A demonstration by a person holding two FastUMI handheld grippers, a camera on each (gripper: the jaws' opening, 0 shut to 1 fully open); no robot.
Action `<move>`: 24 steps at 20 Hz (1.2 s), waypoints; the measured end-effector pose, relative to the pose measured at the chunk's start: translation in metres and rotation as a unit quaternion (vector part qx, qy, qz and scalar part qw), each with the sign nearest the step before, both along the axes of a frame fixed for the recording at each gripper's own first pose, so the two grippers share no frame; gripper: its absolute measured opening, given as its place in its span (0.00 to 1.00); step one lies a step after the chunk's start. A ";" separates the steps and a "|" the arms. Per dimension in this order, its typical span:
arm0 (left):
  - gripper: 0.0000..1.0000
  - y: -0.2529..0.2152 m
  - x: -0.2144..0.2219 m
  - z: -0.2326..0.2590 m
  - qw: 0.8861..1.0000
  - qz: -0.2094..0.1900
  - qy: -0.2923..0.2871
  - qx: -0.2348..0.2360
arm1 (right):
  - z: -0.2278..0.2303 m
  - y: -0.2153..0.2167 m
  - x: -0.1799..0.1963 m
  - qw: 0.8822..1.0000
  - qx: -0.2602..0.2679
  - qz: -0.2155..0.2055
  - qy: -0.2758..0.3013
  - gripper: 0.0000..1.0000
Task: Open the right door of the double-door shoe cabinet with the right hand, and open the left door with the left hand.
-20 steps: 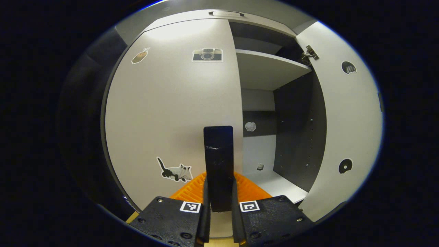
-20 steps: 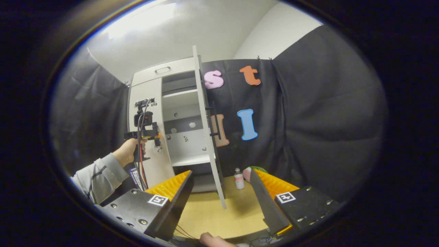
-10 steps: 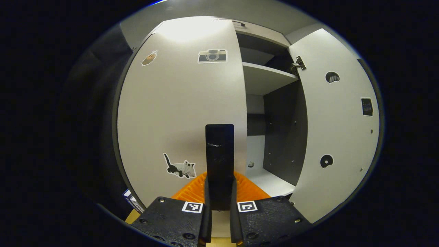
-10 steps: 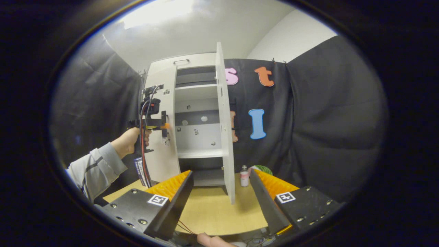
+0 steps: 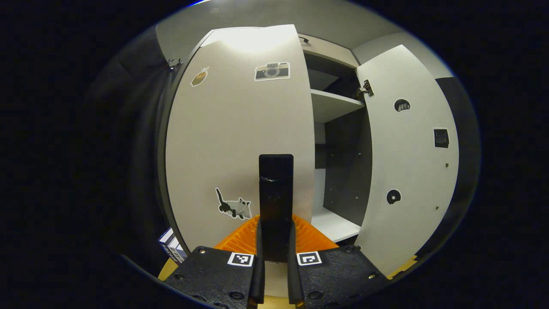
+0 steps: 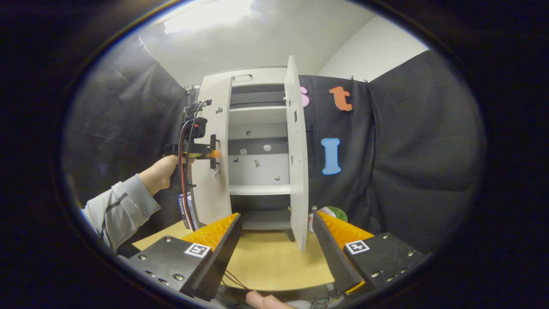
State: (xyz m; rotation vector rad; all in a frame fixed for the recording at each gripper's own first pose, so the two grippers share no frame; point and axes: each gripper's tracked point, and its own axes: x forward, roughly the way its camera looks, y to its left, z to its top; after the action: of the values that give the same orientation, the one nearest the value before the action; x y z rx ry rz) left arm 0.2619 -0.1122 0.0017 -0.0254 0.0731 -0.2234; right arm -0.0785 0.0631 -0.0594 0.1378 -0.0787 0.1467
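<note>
The white shoe cabinet stands on a wooden top, its shelves showing. The right door is swung wide and stands edge-on as the right door in the right gripper view. The left door, with camera and cat stickers, is partly swung out. My left gripper is shut on its black vertical handle. Farther off, a person's hand holds that left gripper against the left door. My right gripper is open and holds nothing, well back from the cabinet.
Wooden tabletop runs in front of the cabinet. A small bottle and a green object sit behind the right door. A blue-and-white box leans by the cabinet's left side. Black cloth walls the booth.
The left door has swung further out with my left gripper on its handle. The right gripper has shifted, and it now sees more of the cabinet's inside.
</note>
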 end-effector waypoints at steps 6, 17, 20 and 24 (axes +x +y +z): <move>0.22 0.018 -0.025 0.002 1.000 0.011 0.007 0.003 | -0.004 -0.008 -0.013 1.000 0.016 -0.006 0.007 0.98; 0.22 0.057 -0.058 0.002 0.999 0.028 -0.001 0.030 | -0.003 -0.005 -0.026 1.000 -0.008 -0.017 -0.007 0.98; 0.22 0.071 -0.065 0.001 0.999 0.032 -0.003 0.032 | -0.005 0.008 -0.030 1.000 0.004 0.004 -0.003 0.98; 0.21 0.088 -0.075 -0.001 0.999 0.031 -0.006 0.030 | -0.005 0.007 -0.032 1.000 0.014 -0.004 -0.002 0.94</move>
State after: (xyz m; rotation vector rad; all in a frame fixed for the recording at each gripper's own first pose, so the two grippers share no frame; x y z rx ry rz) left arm 0.1867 -0.0240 0.0006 0.0332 0.0676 -0.1601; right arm -0.1105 0.0696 -0.0640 0.1649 -0.0847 0.1381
